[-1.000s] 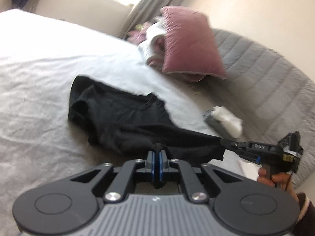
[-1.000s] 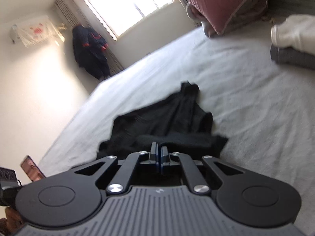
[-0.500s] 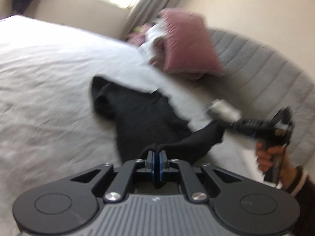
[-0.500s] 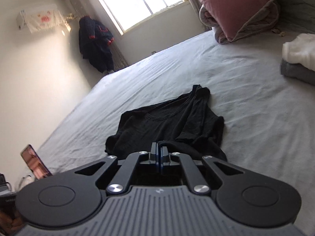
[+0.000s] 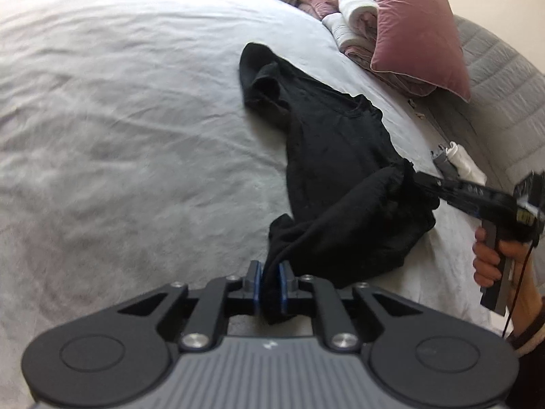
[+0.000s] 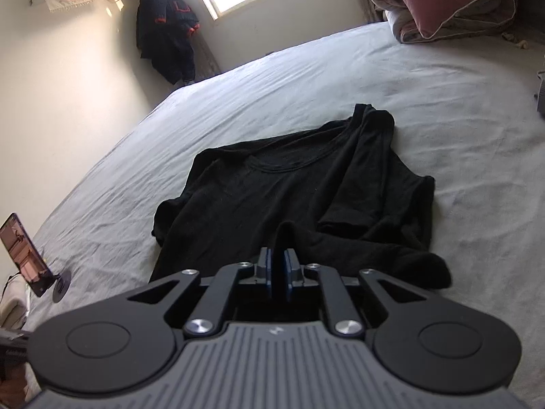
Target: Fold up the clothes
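Left gripper (image 5: 270,284): black arms, silver screws, blue pads (image 5: 258,283), ribbed grey body. Right gripper (image 6: 277,271) matches. Behind it, a dark sleeve (image 5: 531,344) with pale cuff.

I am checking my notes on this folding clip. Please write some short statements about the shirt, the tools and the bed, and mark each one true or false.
1. The left tool is shut on the black shirt. True.
2. The right tool is open and holds nothing. False: it also pinches the shirt.
3. The shirt lies on a grey bed sheet. True.
4. The pink pillow lies on top of the shirt. False: it sits apart, by the headboard.
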{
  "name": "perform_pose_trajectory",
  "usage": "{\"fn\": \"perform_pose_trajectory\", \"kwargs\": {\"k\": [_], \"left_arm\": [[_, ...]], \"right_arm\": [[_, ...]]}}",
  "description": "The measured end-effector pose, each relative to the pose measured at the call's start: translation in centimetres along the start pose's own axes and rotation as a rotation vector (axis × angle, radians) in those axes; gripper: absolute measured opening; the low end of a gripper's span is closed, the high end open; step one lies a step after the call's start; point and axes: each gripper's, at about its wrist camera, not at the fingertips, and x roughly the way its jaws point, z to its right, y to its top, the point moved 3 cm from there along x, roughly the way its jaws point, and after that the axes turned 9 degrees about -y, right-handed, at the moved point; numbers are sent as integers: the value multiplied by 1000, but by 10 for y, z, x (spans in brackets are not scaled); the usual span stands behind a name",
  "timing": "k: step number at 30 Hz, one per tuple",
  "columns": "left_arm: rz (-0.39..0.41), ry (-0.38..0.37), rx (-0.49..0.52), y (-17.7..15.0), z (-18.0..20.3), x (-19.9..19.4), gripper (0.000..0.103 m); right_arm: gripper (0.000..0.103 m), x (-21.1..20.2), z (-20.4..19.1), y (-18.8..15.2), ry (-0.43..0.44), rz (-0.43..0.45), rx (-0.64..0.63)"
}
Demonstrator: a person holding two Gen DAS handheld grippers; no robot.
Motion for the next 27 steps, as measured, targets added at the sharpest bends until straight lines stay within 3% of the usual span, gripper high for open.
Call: {"fn": "perform_pose_trajectory", "kwargs": {"k": [2,3,18,19,20,21,22,27], "left_arm": [[-2,-12,-21,0,-4,-2,19],[-3,-16,-29,0,-5,-3,21],[-3,-8,-55,-1,-7,3,23],[1,-8,-55,-2,-7,4,23],[7,-9,-55,-2,-7,6,22],[8,-14,-56,-3,-7,7,12],[3,-22,-59,-4,-6,7,6],[-27,-61,-71,-3,13,-5,3]], "right_arm": [[35,-7,4,0,2,-5,2],[39,-9,7,0,3,-7,4],[41,-17,29,-26,-112,-100,8],[40,-15,29,-30,-112,-109,8],[24,-13,30,-32,-111,-116,7],[11,-12,29,-34,-110,-117,4],[8,-12,30,-35,-106,-118,6],[7,-46,36,-24,-76,-100,51]]}}
